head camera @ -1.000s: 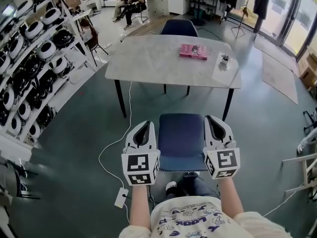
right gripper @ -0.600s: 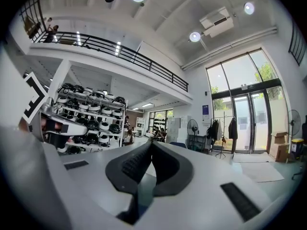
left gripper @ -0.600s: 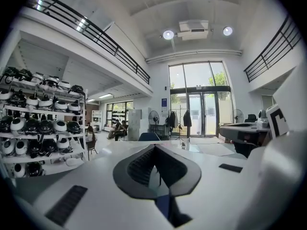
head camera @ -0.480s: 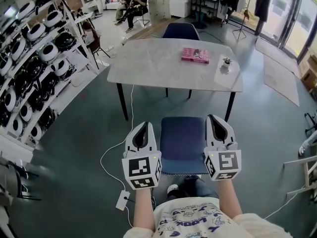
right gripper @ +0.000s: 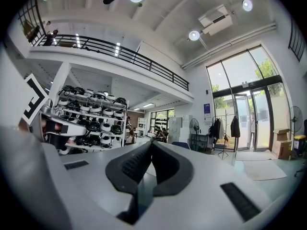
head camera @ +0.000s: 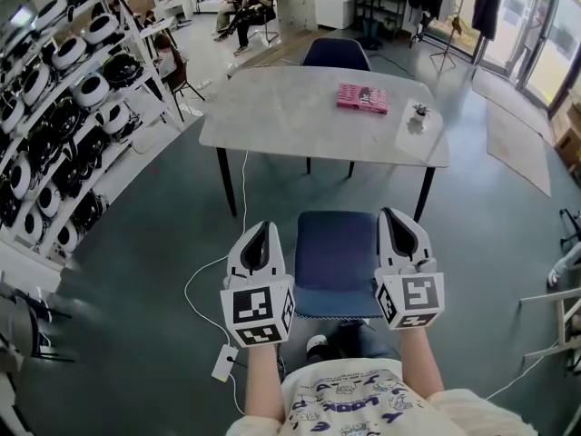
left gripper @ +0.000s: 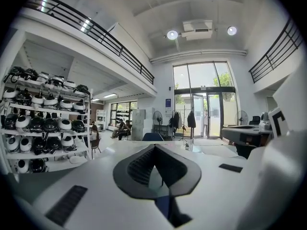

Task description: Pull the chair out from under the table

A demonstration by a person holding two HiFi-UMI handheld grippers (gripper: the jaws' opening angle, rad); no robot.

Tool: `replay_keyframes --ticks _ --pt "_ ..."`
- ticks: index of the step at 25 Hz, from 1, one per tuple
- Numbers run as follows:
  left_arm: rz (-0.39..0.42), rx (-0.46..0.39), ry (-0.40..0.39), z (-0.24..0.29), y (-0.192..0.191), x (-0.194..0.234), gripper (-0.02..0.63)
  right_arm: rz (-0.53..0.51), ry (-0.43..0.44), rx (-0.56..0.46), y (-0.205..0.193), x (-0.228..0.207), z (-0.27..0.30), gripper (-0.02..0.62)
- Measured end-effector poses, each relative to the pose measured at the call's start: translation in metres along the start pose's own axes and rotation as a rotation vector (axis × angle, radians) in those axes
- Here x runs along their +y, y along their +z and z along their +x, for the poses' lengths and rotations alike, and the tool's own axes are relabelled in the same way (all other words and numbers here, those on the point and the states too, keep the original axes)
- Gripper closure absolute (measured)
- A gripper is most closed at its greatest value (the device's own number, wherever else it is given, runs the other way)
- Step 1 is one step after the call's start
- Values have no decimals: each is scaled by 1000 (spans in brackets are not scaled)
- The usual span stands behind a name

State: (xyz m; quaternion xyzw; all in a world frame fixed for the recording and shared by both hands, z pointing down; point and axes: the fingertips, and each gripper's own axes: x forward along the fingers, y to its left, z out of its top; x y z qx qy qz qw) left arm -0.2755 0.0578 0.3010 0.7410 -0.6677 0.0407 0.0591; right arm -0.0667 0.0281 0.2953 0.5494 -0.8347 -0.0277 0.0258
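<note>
showing chair [head camera: 334,260] drawn clear of table [head camera: 290,116], at its 6 o'clock; flanked at 9 by left gripper [head camera: 258,236], at 3 by right gripper [head camera: 399,227], both clenched empty; judged essentially complete.

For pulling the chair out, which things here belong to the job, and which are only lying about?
Job: near blue padded chair; grey stone-look table.
Lying about: flat pink book; small potted plant; far blue chair; white floor cable with adapter.
</note>
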Motion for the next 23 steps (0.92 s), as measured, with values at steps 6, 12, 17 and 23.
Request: replay_keyframes --ticks 6,12,17,23 --pt "-6 5 3 1 1 5 591 -1 -13 2 1 -1 1 591" --pt "-3 8 1 -2 -5 -6 591 6 -20 2 -5 -10 -7 591" --pt "-1 14 2 0 -2 -5 589 -2 -24 3 -4 -11 -6 591" --pt "0 20 -1 0 -2 -6 591 0 -32 6 -2 -12 -7 591"
